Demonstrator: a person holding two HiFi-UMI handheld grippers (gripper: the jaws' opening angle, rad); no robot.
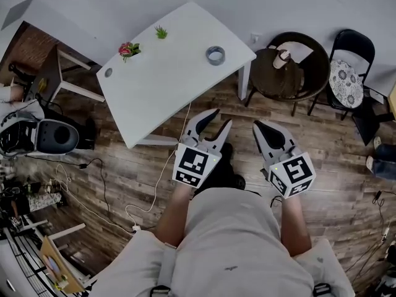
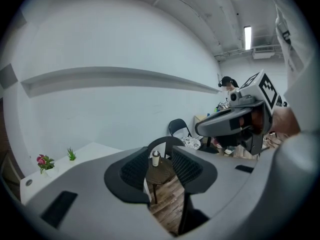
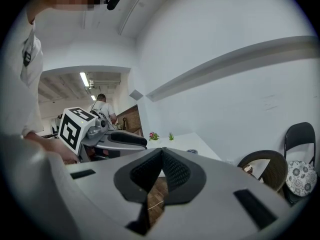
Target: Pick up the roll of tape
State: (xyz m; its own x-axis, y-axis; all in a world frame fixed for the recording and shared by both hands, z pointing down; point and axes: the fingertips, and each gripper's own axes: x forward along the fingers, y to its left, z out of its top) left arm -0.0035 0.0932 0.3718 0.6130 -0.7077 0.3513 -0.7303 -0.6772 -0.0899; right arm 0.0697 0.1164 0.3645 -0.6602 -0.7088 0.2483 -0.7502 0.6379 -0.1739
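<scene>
Grey, the roll of tape (image 1: pixel 215 55) lies flat near the far right corner of the white table (image 1: pixel 161 85), well apart from both grippers, which hang off the table's near edge. The left gripper (image 1: pixel 221 117) has its jaws apart and empty, while the right gripper (image 1: pixel 258 125) has its jaws together. A small pot of pink flowers (image 1: pixel 129 49) stands on the table's far left side.

table: white rectangular table (image 1: pixel 167 73), smooth, matt | tape: grey roll of tape (image 1: pixel 215 55) near its far right corner, faint sheen | floor: brown wood-plank floor (image 1: pixel 346 166), grainy, worn | left gripper (image 1: pixel 221 117): grey matt plastic, black cross-ribbed pads (image 2: pixel 134 169) | cushion: round patterned cloth cushion (image 1: pixel 345 82)
</scene>
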